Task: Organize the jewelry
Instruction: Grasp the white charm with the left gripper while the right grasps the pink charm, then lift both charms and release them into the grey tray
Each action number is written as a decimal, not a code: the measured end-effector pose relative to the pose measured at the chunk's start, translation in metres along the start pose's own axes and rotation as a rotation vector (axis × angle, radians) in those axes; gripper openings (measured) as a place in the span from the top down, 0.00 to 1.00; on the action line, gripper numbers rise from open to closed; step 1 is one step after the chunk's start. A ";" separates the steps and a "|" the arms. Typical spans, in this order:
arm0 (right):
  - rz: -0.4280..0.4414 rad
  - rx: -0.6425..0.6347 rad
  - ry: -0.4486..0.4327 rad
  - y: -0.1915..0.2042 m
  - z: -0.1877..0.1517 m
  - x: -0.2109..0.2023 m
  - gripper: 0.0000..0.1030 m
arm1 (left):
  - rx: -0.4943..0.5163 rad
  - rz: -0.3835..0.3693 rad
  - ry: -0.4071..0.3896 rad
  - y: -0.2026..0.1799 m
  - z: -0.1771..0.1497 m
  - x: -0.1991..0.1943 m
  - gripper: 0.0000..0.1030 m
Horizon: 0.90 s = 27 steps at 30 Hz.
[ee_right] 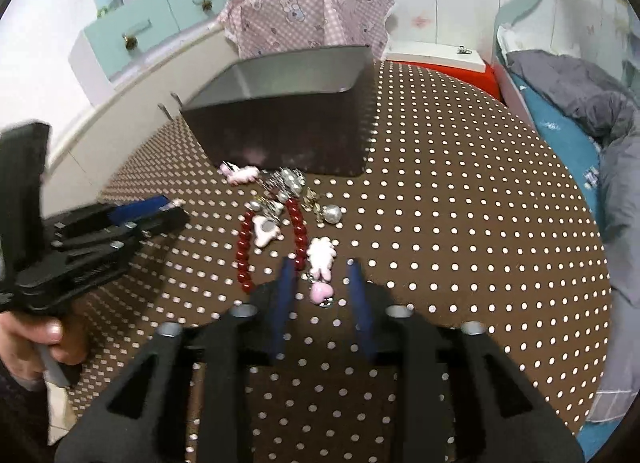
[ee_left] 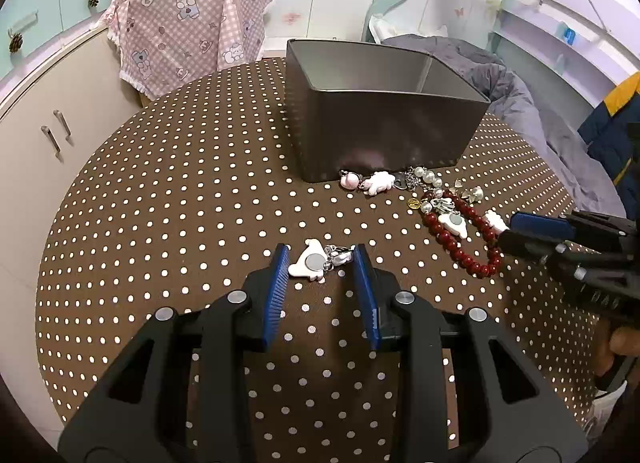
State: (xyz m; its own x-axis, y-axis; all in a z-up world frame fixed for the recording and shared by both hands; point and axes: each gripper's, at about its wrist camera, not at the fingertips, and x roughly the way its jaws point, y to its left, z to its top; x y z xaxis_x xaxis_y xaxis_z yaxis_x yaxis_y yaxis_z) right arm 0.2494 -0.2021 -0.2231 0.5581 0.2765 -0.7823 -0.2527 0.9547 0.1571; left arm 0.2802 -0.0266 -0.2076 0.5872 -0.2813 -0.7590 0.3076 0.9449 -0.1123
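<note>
Clearly, the grey metal box (ee_left: 384,119) at the upper centre of the left wrist view is well apart from the left gripper (ee_left: 322,259), whose fingers are spread around a white charm with a clip (ee_left: 310,265) on the dotted tablecloth (ee_left: 160,223) without visibly pinching it, so the charm could be left behind or dropped short. Lower centre in the right wrist view, the right gripper (ee_right: 318,267), fingers likewise spread, is set around a pink-and-white charm (ee_right: 321,255) just beside the red bead bracelet (ee_right: 244,259); the bracelet could be snagged and the tangled pile dragged.
</note>
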 end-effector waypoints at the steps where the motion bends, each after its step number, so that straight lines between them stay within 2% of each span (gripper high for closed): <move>1: -0.007 -0.012 -0.008 0.003 -0.001 0.002 0.63 | 0.004 0.004 0.001 -0.001 -0.002 0.000 0.68; 2: -0.016 -0.021 -0.012 0.004 0.000 0.004 0.64 | 0.012 0.012 0.002 -0.003 -0.002 0.000 0.68; 3: -0.026 -0.034 -0.016 0.006 0.000 0.004 0.68 | 0.017 0.013 0.002 -0.003 -0.002 0.000 0.68; 4: -0.016 -0.036 -0.014 0.006 -0.001 0.005 0.83 | 0.019 0.010 0.002 -0.004 -0.003 -0.001 0.68; 5: -0.025 -0.046 0.001 0.008 -0.001 0.007 0.90 | 0.020 0.003 0.000 -0.005 -0.004 -0.001 0.68; 8: -0.010 -0.046 -0.004 0.008 -0.004 0.002 0.90 | 0.014 -0.006 -0.003 -0.006 -0.006 -0.004 0.69; 9: 0.002 -0.034 -0.011 0.007 -0.005 -0.001 0.90 | 0.012 -0.006 -0.003 -0.008 -0.006 -0.005 0.90; 15: 0.020 -0.018 -0.066 0.001 -0.001 -0.027 0.90 | 0.011 -0.003 -0.004 -0.004 -0.009 -0.011 0.92; 17: 0.027 -0.017 -0.076 -0.002 0.004 -0.031 0.90 | 0.007 0.019 0.003 -0.002 -0.009 -0.011 0.91; 22: 0.035 -0.015 -0.070 -0.002 0.003 -0.031 0.90 | 0.014 0.030 0.008 -0.002 -0.001 -0.005 0.90; 23: 0.036 -0.014 -0.067 -0.001 0.003 -0.029 0.90 | 0.015 0.026 0.009 -0.001 0.002 -0.004 0.76; 24: 0.035 -0.012 -0.065 0.000 0.002 -0.029 0.90 | 0.014 0.029 0.006 -0.002 0.005 -0.002 0.32; 25: 0.036 -0.009 -0.062 0.000 0.001 -0.027 0.90 | 0.010 0.030 -0.016 -0.002 0.008 -0.003 0.16; 26: 0.038 -0.007 -0.061 0.000 -0.001 -0.027 0.90 | 0.005 0.027 -0.053 -0.002 0.011 -0.005 0.10; 27: 0.039 -0.004 -0.060 0.000 -0.002 -0.028 0.90 | 0.006 0.025 -0.053 -0.004 0.013 -0.003 0.10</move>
State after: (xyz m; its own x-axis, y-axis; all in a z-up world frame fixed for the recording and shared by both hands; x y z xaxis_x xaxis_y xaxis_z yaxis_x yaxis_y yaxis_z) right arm 0.2323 -0.2101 -0.2028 0.5943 0.3201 -0.7378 -0.2788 0.9425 0.1844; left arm 0.2871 -0.0316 -0.1961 0.6334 -0.2658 -0.7267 0.2961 0.9509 -0.0897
